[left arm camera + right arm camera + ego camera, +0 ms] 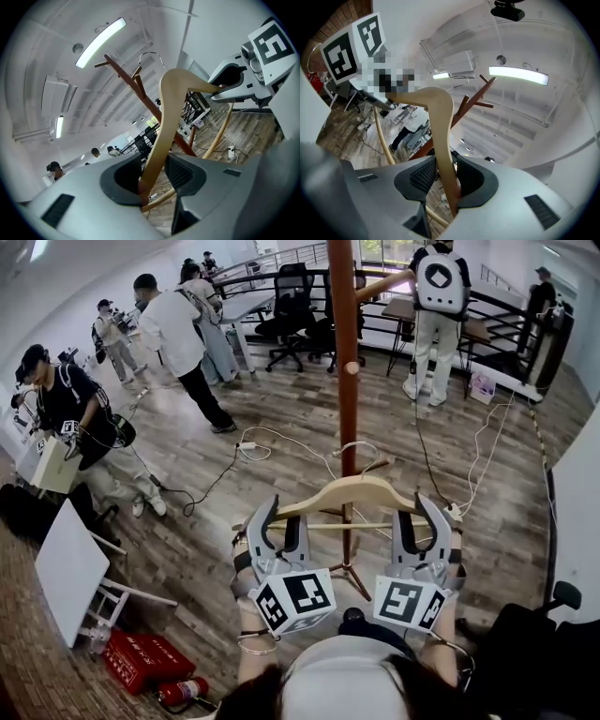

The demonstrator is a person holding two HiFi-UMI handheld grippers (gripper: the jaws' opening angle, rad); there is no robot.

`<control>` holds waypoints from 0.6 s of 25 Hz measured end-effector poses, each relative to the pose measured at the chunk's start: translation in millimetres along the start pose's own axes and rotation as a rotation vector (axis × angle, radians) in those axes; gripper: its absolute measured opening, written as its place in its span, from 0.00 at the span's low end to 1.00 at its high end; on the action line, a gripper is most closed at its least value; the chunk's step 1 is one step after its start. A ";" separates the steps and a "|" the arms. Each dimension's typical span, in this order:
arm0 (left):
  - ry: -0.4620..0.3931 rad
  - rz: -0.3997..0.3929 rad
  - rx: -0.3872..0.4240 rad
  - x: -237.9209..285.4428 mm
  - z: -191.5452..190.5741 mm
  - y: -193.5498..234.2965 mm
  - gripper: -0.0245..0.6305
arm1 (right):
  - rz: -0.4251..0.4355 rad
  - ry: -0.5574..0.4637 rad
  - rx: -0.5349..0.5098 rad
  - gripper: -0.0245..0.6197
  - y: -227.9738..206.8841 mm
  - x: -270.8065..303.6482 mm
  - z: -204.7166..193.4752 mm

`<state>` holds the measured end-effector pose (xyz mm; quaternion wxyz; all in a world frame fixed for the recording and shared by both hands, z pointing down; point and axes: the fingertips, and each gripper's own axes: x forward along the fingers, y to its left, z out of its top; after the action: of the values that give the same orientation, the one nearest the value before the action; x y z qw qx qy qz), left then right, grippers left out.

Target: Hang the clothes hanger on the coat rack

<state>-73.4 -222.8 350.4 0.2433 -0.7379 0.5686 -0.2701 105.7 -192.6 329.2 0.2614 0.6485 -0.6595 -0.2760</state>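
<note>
**Hanger held at the rack, seen from beside the operator.** Pale, curved wooden clothes hanger [361, 491] is held roughly level in mid-air, in front of the reddish-brown wooden coat rack pole [346, 381] and above the plank floor [281, 418].

**L gripper** [281, 517]: grey two-jaw tool w/ a marker cube, clamped on the hanger's L shoulder end. In the left gripper view the gripper [154, 178] has its jaws only a narrow way apart. The dark ribbed pads [183, 172] press both faces of the wood [171, 108], w/ nothing else btwn them.

**R gripper** [417, 514]: same build, clenched on the R shoulder end. In the right gripper view the gripper [443, 183] shows the pads [423, 176] closed against the hanger arm [440, 126]. The arm runs up and out btwn them.

**Hanger parts.** The thin lower crossbar [347, 526] spans btwn the two grippers and passes just beside the pole in the head view. The metal wire hook [152, 55] rises from the hanger's crown, near the ends of the rack's slanted pegs [123, 70]. Whether hook and peg touch: cannot tell.

**Surroundings.** A red fire extinguisher [183, 692] lies on the floor at lower L. Black office chairs [291, 296] stand behind the rack. Several people stand well apart from the rack.
</note>
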 end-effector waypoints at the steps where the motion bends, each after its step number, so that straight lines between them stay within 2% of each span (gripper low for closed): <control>1: 0.002 0.001 0.001 2.6 1.0 0.1 0.27 | 0.001 -0.003 0.001 0.25 -1.2 3.0 -0.6; 15: 0.013 0.017 -0.002 35.0 16.4 3.6 0.27 | 0.015 -0.025 0.002 0.25 -19.4 40.0 -5.4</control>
<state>-57.6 -256.8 340.2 0.2411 -0.7317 0.5766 -0.2721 122.4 -232.8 318.9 0.2545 0.6403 -0.6677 -0.2817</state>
